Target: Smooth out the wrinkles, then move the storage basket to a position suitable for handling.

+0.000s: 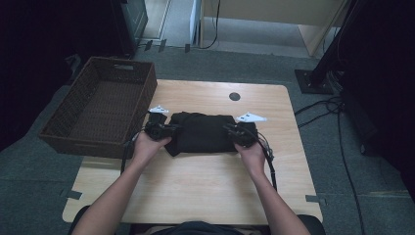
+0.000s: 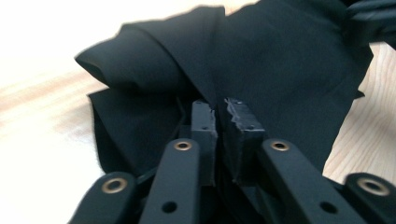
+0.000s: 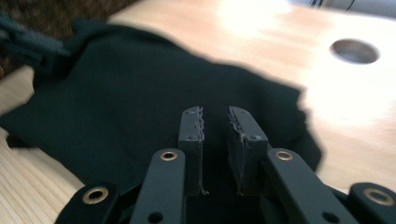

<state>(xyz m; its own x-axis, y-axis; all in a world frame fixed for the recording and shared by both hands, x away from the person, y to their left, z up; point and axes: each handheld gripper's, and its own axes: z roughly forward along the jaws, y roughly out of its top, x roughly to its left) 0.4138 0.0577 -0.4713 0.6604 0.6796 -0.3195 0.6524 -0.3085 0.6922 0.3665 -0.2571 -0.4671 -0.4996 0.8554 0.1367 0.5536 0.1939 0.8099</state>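
Wicker basket (image 1: 100, 105) stands at the left, overhanging the worktop (image 1: 195, 181) edge, with nothing visible inside; it looks the likely home for the cloth, and a careless sweep of an arm could nudge it further off. Just right of it the left gripper (image 1: 172, 130) sits at the left end of the folded black cloth (image 1: 203, 133), which lies in the middle of the worktop between the two hands; in the left gripper view the jaws are all but clenched, with a thin fold of the cloth (image 2: 280, 60) seemingly pinched in the slit between them, though I cannot tell how deep the bite goes; a shallow nip on one layer would slip free on lifting, or drag that layer out and undo the fold. At the right end the right gripper (image 1: 230, 130) meets the cloth; in its own view the jaws stand a little apart over the cloth (image 3: 116, 107), released, with a dark gap between the pads; if the left lifts before this side grasps, the bundle would hang lopsided and unroll.
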